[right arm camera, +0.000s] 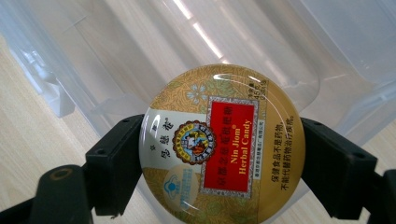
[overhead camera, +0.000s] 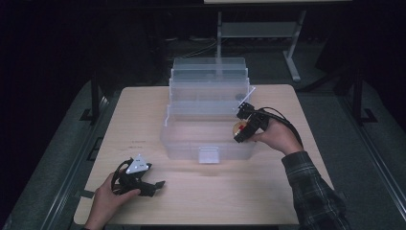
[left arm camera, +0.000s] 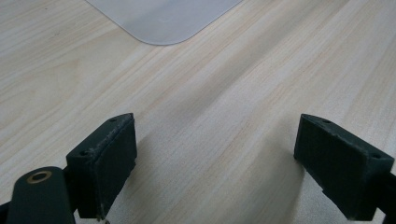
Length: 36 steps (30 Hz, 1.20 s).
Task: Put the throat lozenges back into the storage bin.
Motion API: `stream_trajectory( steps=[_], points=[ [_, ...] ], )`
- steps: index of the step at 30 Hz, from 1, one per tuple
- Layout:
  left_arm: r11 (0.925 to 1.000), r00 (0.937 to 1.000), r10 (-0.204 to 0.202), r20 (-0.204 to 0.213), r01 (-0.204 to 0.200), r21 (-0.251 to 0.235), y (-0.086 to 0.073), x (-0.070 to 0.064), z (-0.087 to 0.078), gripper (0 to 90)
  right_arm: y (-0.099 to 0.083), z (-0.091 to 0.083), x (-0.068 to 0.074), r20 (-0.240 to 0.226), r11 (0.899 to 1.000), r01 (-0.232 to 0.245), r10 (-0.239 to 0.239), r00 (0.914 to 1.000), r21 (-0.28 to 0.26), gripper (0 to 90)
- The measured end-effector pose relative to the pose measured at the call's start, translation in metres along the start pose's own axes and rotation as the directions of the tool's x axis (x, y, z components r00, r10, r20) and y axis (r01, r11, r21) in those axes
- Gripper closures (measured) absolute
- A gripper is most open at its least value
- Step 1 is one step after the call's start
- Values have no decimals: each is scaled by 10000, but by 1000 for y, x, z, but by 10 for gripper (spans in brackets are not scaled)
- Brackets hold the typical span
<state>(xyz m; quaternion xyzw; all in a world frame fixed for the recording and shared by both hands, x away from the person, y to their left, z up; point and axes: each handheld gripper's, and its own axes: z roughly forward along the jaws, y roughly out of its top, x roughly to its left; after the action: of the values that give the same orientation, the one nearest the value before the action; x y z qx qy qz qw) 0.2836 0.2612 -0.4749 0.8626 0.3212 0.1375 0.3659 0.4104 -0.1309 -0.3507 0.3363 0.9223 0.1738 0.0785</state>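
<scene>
I have the right gripper clamped on a round gold tin — one jaw at each side of its rim, across its width. Being a disc, it has no long axis; its flat printed lid faces the gripper's camera, and the red label with "Nin Jiom Herbal Candy" runs sideways in that view, so the lettering reads up the frame. The tin's lower edge is cut off by the bottom of the picture.

From the high view, the right gripper holds the tin at the right end of the clear box, over its front compartment. I can make out only a small gold and red patch there; whether the tin touches the box wall I cannot tell. Behind the tin, the box shows as pale walls, hard to sort into compartments.

My left gripper sits low at the near left of the table, well apart from the box. Its jaws are spread wide with nothing between them, just bare wood. A rounded corner of the box is cut off at the top.
</scene>
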Motion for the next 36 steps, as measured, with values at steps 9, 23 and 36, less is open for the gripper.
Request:
stream_trajectory(
  steps=[9, 23, 36],
  points=[
    [10000, 10000, 0, 0, 0, -1, 0, 0, 0, 122, 0, 0, 0, -53, 10000, 7, -7, 10000, 72, 193],
    [10000, 10000, -1, -2, 1, -2, 0, 0, 0, 122, 0, -1, 0, -79, 10000, -11, 12, 10000, 92, 188],
    [10000, 10000, -23, -14, 23, -36, 0, 0, 0, 122, -7, -22, 1, 69, 9994, 12, -9, 10000, -345, 193]
  ],
)
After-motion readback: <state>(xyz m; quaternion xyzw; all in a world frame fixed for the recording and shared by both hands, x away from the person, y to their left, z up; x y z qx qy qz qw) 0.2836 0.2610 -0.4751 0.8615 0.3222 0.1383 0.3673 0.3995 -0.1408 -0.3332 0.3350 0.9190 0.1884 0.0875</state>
